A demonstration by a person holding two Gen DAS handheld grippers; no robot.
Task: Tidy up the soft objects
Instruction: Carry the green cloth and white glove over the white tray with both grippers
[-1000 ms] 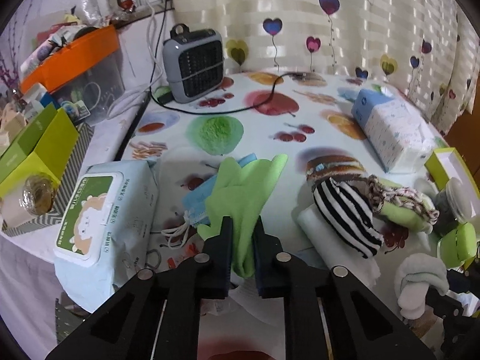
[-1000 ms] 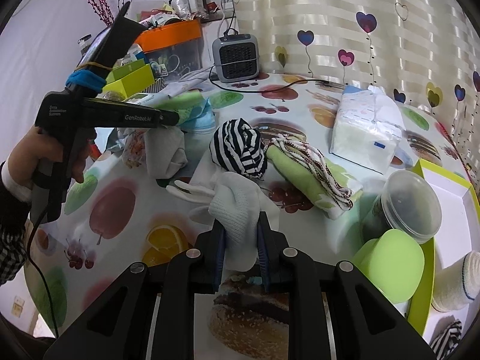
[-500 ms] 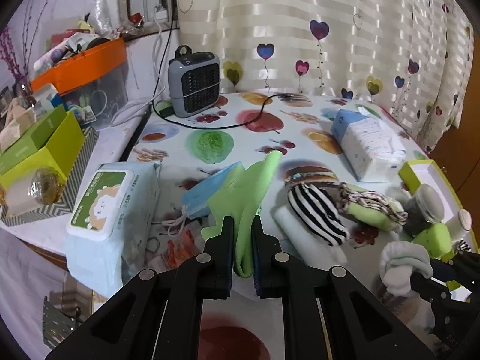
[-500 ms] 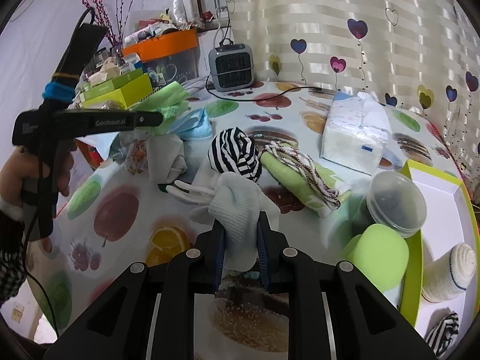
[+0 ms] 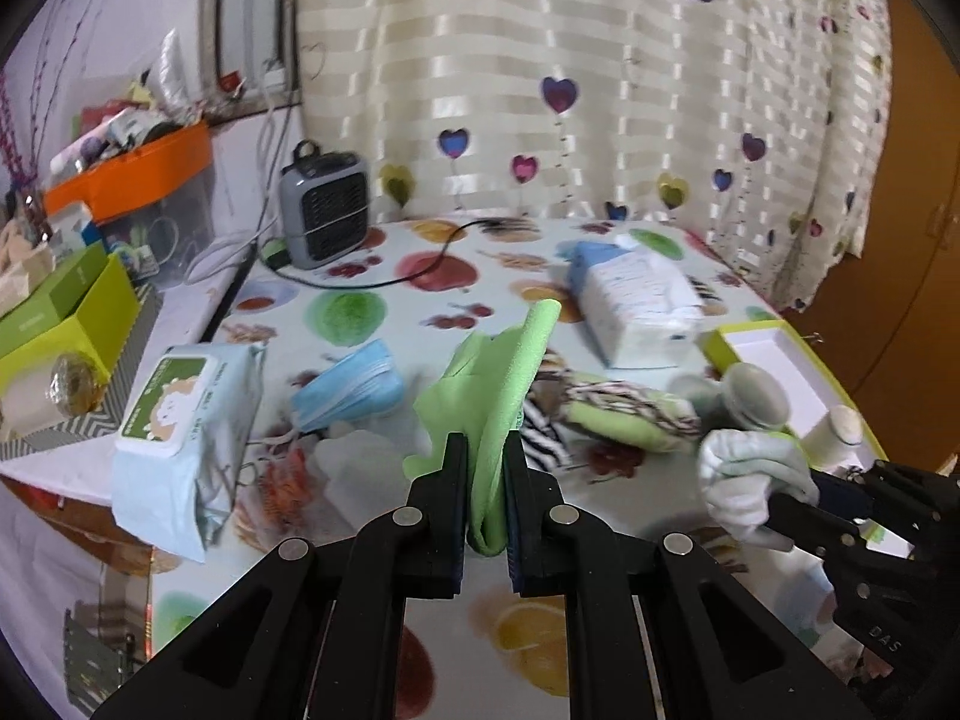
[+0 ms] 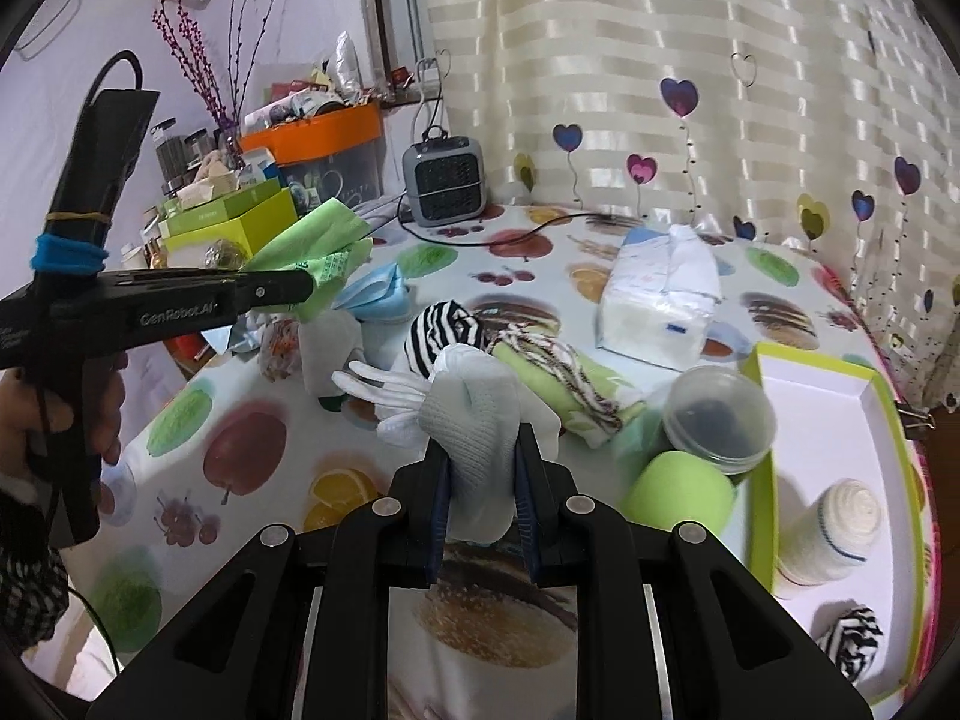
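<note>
Fingers of the left gripper point(image 5: 485, 483) pinch a green cloth point(image 5: 503, 384); its long axis stands up and away from them, above the bench point(image 5: 516, 642). Right gripper point(image 6: 480, 480) is clamped on a white glove point(image 6: 477, 420). An open box point(image 6: 840, 420) lies to the right, nearer the right gripper, probably where both go.
</note>
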